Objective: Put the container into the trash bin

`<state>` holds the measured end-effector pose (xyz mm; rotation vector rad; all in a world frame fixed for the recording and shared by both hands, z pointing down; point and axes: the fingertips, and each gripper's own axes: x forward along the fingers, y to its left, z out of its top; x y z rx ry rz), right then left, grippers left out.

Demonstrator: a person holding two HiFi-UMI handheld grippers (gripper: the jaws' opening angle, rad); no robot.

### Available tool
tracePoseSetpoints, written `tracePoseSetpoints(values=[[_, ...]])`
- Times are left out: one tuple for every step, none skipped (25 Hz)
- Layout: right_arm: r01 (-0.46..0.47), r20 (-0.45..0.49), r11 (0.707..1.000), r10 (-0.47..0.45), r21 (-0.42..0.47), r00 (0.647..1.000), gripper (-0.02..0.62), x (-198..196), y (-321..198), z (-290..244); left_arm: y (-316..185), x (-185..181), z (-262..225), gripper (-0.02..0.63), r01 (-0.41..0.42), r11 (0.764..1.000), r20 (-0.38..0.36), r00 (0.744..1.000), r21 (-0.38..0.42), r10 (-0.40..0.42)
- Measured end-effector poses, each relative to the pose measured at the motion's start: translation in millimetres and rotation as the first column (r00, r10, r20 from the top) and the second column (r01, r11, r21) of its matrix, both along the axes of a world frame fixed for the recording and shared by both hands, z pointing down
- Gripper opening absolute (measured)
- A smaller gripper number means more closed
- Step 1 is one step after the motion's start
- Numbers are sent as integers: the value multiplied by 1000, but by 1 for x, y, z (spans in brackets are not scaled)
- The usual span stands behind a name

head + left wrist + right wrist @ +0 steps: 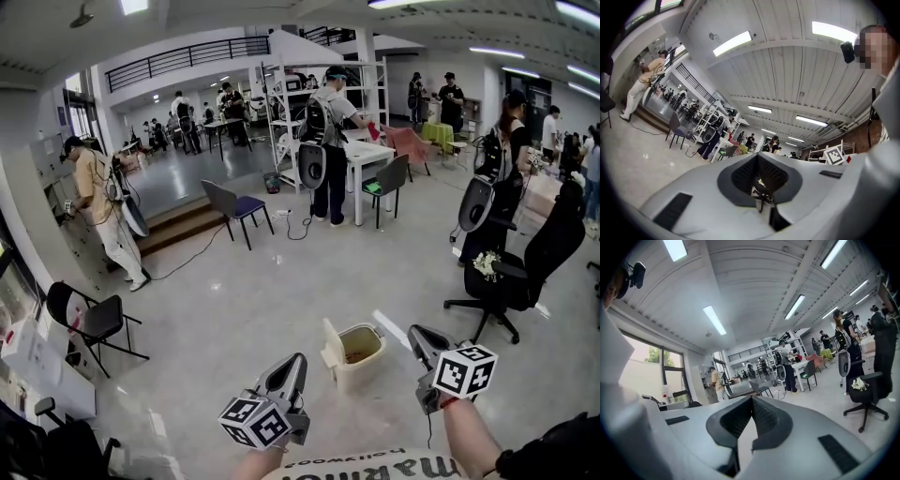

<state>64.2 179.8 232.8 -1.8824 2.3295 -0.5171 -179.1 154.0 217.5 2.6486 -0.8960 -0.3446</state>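
A cream trash bin (pixel 354 361) stands on the glossy floor just ahead of me, its flap lid tipped open at its left side. Something brownish (pixel 356 356) lies at its bottom; I cannot tell what it is. My left gripper (pixel 294 364) hovers left of the bin and my right gripper (pixel 418 335) to its right, both pointing forward and up. In the left gripper view the left gripper (pixel 757 157) has its tips together with nothing between them. The right gripper (pixel 751 399) looks the same in its own view. No container shows in either gripper.
A black office chair (pixel 521 272) with a white flower bunch (pixel 486 264) stands at the right. A black folding chair (pixel 97 321) is at the left. Further back are a grey chair (pixel 232 207), a white table (pixel 366 156) and several people.
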Motion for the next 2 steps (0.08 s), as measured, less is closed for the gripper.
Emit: tracePoseSetpoints(values=[[1,-1,1000,-1,0,1000,3,-1,0,1,0,-1,0,-6,1,1000,0,1000,1,-1],[3,-1,1000,-3,-1,1000,2,-3,0,1,1,-2,1,-6,1,1000,0,1000,2,-1]])
